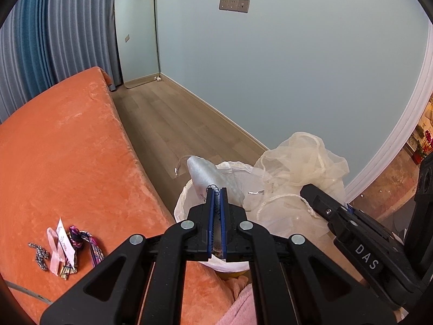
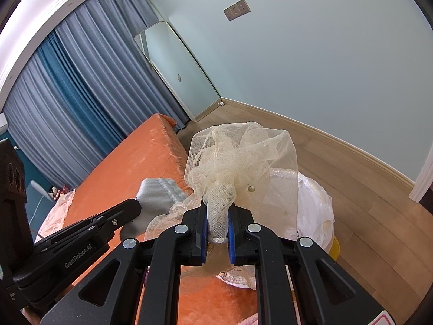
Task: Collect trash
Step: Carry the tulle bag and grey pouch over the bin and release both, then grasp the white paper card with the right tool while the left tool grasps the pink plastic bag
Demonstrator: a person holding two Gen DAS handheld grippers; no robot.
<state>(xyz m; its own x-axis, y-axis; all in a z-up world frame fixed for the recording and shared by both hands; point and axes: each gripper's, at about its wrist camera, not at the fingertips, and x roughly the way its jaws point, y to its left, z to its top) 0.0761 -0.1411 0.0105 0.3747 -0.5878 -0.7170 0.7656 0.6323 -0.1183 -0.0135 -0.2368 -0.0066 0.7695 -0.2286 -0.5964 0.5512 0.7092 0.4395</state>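
Observation:
My left gripper [image 1: 216,192] is shut on a silver-grey scrap of cloth [image 1: 207,173], which sticks up over the near rim of a white trash bag [image 1: 181,203]. That bag lines a yellow bin [image 2: 334,246] beside the orange bed. In the right wrist view my right gripper [image 2: 217,210] is shut on a bunched cream mesh net with cord and pearls [image 2: 238,159], held above the white bag [image 2: 316,203]. The two grippers are side by side over the bag: the right gripper [image 1: 311,193] shows in the left view, and the left gripper [image 2: 134,207] with its grey cloth [image 2: 159,192] in the right view.
The orange velvet bed cover [image 1: 67,149] carries a small pile of ribbon scraps and a paper tag [image 1: 65,246]. Wooden floor [image 1: 176,116] runs past the bin to a leaning mirror [image 1: 135,32] and blue-grey curtains [image 1: 40,40]. Pink fabric [image 1: 240,306] lies at the bottom edge.

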